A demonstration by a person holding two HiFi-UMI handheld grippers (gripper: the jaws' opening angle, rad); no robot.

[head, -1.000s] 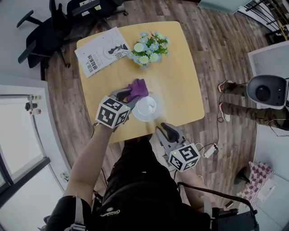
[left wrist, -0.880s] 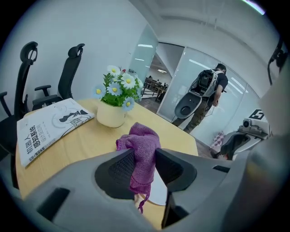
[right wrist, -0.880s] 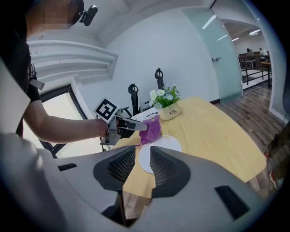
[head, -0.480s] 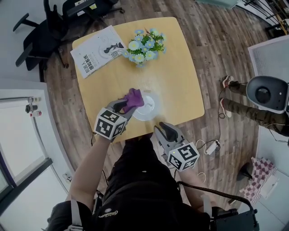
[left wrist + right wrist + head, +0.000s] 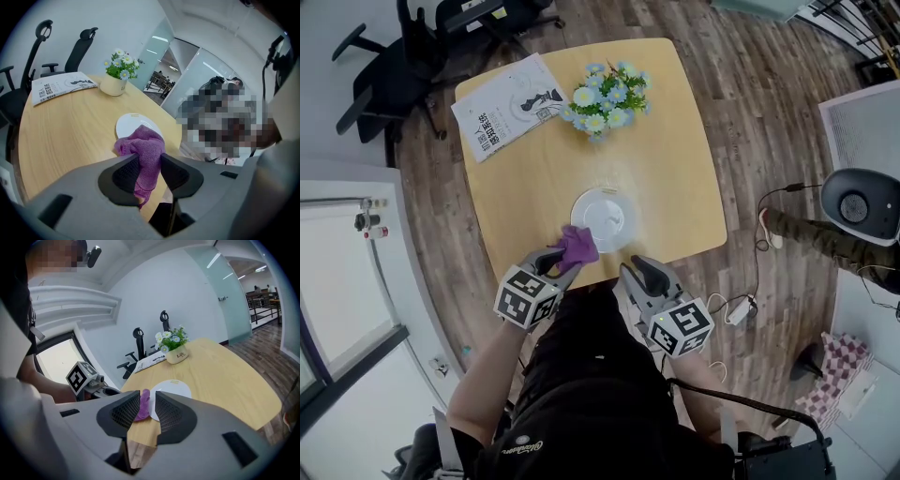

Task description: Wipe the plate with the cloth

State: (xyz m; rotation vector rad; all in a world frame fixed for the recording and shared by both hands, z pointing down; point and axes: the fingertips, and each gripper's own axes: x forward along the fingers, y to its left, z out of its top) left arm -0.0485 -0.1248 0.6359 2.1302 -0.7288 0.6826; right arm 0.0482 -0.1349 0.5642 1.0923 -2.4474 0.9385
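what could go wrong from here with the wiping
1. Nothing steadies the plate: the right tool hangs empty over the near edge of the table. A firm wipe might push the plate across the smooth top.
2. The left tool pinches only a fold of the cloth, with a tail hanging below. It may slip out under pressure.

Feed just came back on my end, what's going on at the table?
A person holds tongs in each hand. The left tongs are shut on a purple cloth, held at the near rim of the white plate on the wooden table; contact with the plate is unclear. The right tongs are open and empty, by the table's near edge.
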